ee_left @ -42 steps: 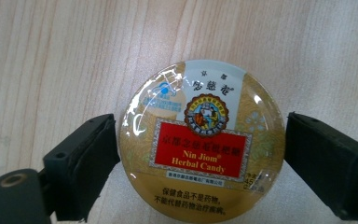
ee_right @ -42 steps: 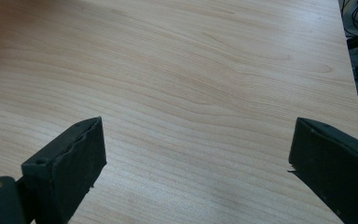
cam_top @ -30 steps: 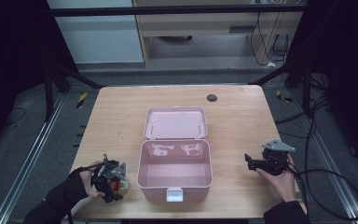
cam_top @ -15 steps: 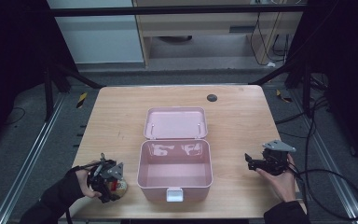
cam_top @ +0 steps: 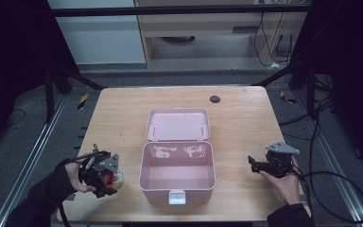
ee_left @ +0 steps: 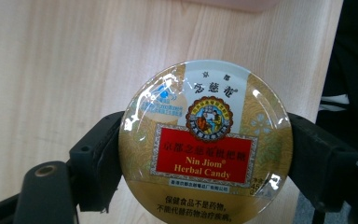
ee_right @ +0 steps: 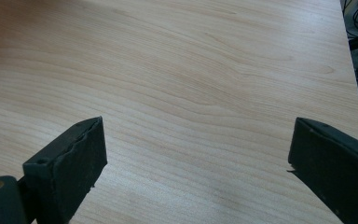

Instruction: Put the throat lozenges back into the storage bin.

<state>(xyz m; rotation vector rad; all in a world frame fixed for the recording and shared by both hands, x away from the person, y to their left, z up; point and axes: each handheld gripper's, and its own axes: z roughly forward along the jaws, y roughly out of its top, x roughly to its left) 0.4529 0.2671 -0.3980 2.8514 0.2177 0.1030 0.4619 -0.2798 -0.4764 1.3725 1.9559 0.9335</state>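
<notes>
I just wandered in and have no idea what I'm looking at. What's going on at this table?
A person sits at a wooden table with a hand-held claw in each hand. The left claw is clamped on a round tin of Nin Jiom Herbal Candy, near the table's front edge. The right claw is open, holding nothing, out over bare wood. Between them stands a pink box with its lid flipped back and no contents visible inside.

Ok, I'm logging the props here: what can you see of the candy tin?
The candy tin is round, gold and glossy, with a red label reading "Nin Jiom Herbal Candy" under a small crest and Chinese text. Its lid is on and faces the camera. The left gripper clamps it at opposite edges, above the wooden table, left of the open pink box.
</notes>
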